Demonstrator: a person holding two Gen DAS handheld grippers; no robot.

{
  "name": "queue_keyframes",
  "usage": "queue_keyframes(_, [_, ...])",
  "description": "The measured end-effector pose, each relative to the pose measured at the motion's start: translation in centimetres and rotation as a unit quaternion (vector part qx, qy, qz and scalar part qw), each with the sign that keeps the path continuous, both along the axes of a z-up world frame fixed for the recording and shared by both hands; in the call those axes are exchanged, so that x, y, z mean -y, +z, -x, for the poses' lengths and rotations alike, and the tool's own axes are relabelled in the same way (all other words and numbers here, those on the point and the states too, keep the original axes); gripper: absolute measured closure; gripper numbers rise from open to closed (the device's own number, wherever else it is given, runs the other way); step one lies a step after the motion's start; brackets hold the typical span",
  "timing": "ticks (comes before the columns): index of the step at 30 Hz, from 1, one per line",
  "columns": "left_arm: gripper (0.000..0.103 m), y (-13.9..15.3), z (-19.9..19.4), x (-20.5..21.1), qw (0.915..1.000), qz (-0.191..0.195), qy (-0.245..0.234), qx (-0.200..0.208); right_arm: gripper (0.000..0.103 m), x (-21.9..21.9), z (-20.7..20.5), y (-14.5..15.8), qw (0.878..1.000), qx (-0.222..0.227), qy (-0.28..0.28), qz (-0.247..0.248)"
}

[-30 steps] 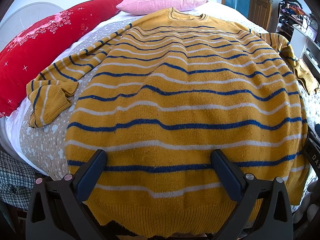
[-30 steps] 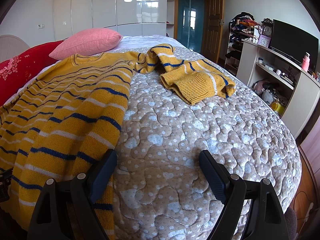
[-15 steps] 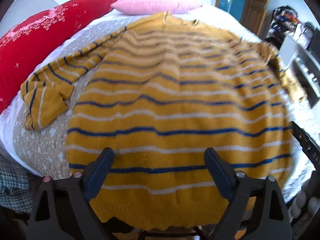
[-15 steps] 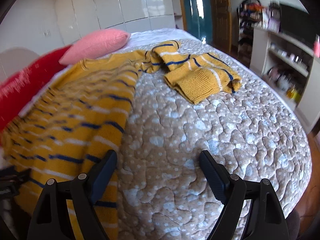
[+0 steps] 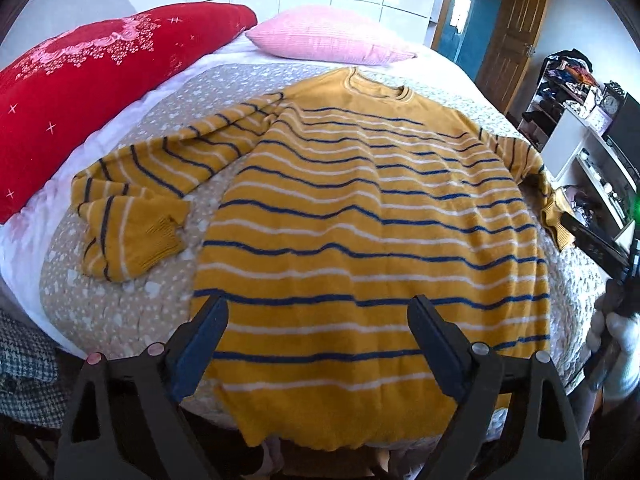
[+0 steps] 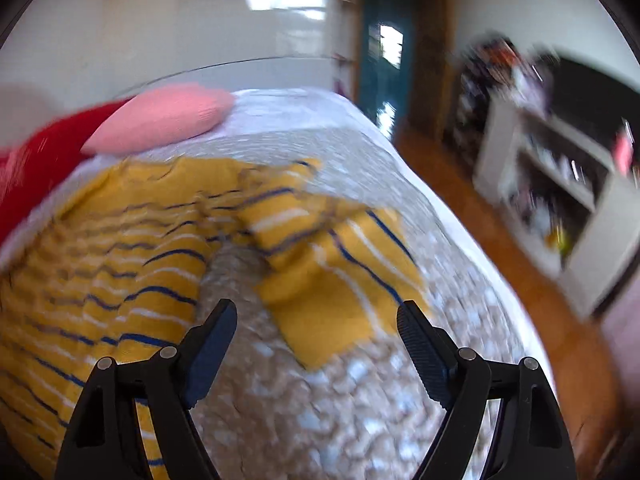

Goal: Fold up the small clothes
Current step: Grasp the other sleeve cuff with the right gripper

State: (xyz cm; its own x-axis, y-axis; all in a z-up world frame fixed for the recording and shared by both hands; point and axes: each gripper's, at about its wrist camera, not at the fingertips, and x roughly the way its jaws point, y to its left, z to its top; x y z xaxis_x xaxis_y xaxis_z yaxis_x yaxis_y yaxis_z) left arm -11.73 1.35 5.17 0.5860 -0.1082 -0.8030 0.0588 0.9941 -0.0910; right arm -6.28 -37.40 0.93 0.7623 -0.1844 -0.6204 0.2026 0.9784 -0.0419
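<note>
A yellow sweater (image 5: 372,216) with blue and white stripes lies flat on the bed, collar at the far end, hem hanging over the near edge. Its left sleeve (image 5: 132,216) is bent back beside the body. Its right sleeve (image 6: 340,264) lies folded on the quilt, blurred in the right wrist view. My left gripper (image 5: 318,320) is open and empty above the hem. My right gripper (image 6: 316,324) is open and empty, above the quilt just short of the right sleeve's cuff. It also shows at the right edge of the left wrist view (image 5: 596,244).
A beige dotted quilt (image 5: 120,304) covers the bed. A red pillow (image 5: 80,92) and a pink pillow (image 5: 328,40) lie at the head. A white shelf unit (image 6: 560,200) and wooden floor (image 6: 500,248) are to the right. A checked cloth (image 5: 24,376) lies low left.
Both grippers have pulled back and risen from the bed. The right view has swung toward the right sleeve and is blurred by motion. Both stay open.
</note>
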Motion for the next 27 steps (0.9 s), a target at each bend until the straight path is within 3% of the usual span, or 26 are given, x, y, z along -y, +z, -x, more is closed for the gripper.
queue_keyframes(2, [0.012, -0.2, 0.2, -0.2, 1.0, 0.0, 0.002, -0.004, 0.021, -1.3, -1.2, -1.4, 0.999, -0.018, 0.026, 0.031])
queue_keyframes(3, [0.012, -0.4, 0.1, -0.2, 1.0, 0.002, 0.004, -0.009, 0.029, -1.4, -2.1, -2.3, 0.998, -0.032, 0.03, 0.046])
queue_keyframes(4, [0.012, -0.4, 0.2, -0.3, 0.9999, 0.004, 0.004, -0.012, 0.04, -1.5, -2.7, -3.0, 0.997, -0.043, 0.029, 0.057])
queue_keyframes(5, [0.012, -0.4, 0.2, -0.3, 0.9999, 0.006, 0.004, -0.013, 0.072, -0.9, -3.6, -4.0, 0.996, -0.062, 0.026, 0.057])
queue_keyframes(6, [0.012, -0.2, 0.3, -0.2, 0.9999, 0.005, 0.004, -0.012, 0.086, 0.1, -4.1, -4.4, 0.996, -0.075, 0.028, 0.027])
queue_keyframes(7, [0.012, -0.1, 0.4, -0.2, 0.9999, 0.002, 0.004, -0.009, 0.09, 1.1, -4.1, -4.1, 0.997, -0.068, 0.023, 0.001])
queue_keyframes(10, [0.012, 0.2, 0.4, -0.3, 1.0, -0.005, 0.008, -0.003, 0.092, 6.1, -2.4, -1.0, 0.995, -0.016, -0.006, -0.094])
queue_keyframes(13, [0.012, -0.1, -0.1, -0.3, 0.9999, 0.003, 0.008, -0.01, 0.093, 12.2, -0.5, 2.2, 0.988, 0.028, -0.069, -0.138])
queue_keyframes(19, [0.012, -0.4, -0.2, -0.1, 0.9998, 0.011, 0.003, -0.014, 0.094, 24.2, 1.9, 6.4, 0.962, 0.066, -0.225, -0.142])
queue_keyframes(21, [0.012, -0.3, -0.2, -0.5, 0.9998, 0.015, 0.006, -0.01, 0.094, 26.2, 2.0, 7.2, 0.955, 0.066, -0.262, -0.127])
queue_keyframes(24, [0.012, 0.0, -0.2, -1.5, 0.9996, 0.023, 0.015, -0.003, 0.095, 26.8, 1.9, 8.3, 0.949, 0.061, -0.274, -0.141])
queue_keyframes(27, [0.012, 0.2, -0.3, -3.1, 0.999, 0.034, 0.028, 0.004, 0.094, 23.5, 0.9, 9.9, 0.959, 0.061, -0.233, -0.15])
